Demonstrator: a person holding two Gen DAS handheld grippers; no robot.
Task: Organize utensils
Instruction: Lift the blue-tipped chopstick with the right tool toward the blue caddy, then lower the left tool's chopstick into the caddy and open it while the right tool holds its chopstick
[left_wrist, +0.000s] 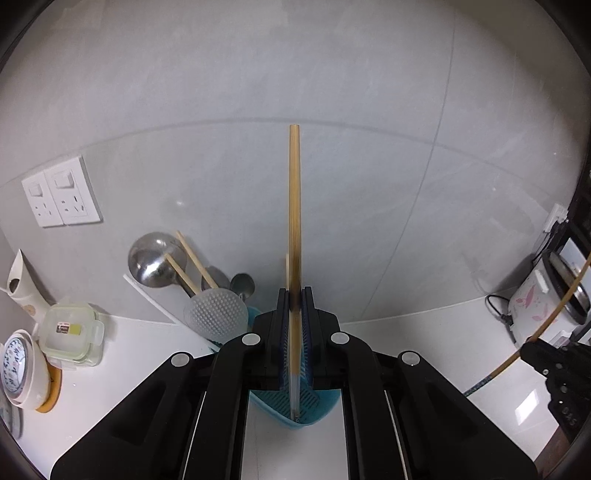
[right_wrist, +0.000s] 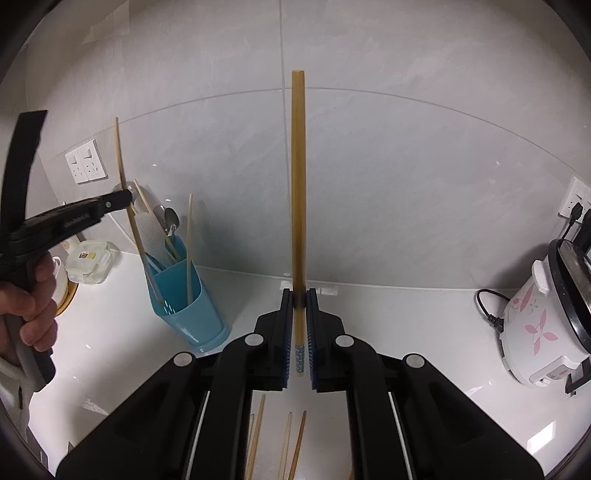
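My left gripper (left_wrist: 294, 299) is shut on a bamboo chopstick (left_wrist: 294, 206) held upright, its lower tip inside the blue utensil holder (left_wrist: 325, 410) right below. From the right wrist view the left gripper (right_wrist: 125, 197) holds that chopstick (right_wrist: 120, 155) slanted into the blue holder (right_wrist: 188, 295), which also holds another chopstick (right_wrist: 189, 243), spoons and a ladle. My right gripper (right_wrist: 300, 295) is shut on a second bamboo chopstick (right_wrist: 298, 177), upright above the counter, to the right of the holder. Several loose chopsticks (right_wrist: 295, 446) lie on the counter under it.
A steel ladle (left_wrist: 157, 260) and white slotted scoop (left_wrist: 216, 314) stand in the holder. A lidded plastic box (left_wrist: 72, 334) and stacked bowls (left_wrist: 24, 369) sit left. A rice cooker (right_wrist: 543, 321) with cord stands right. Tiled wall with sockets (left_wrist: 61, 197) behind.
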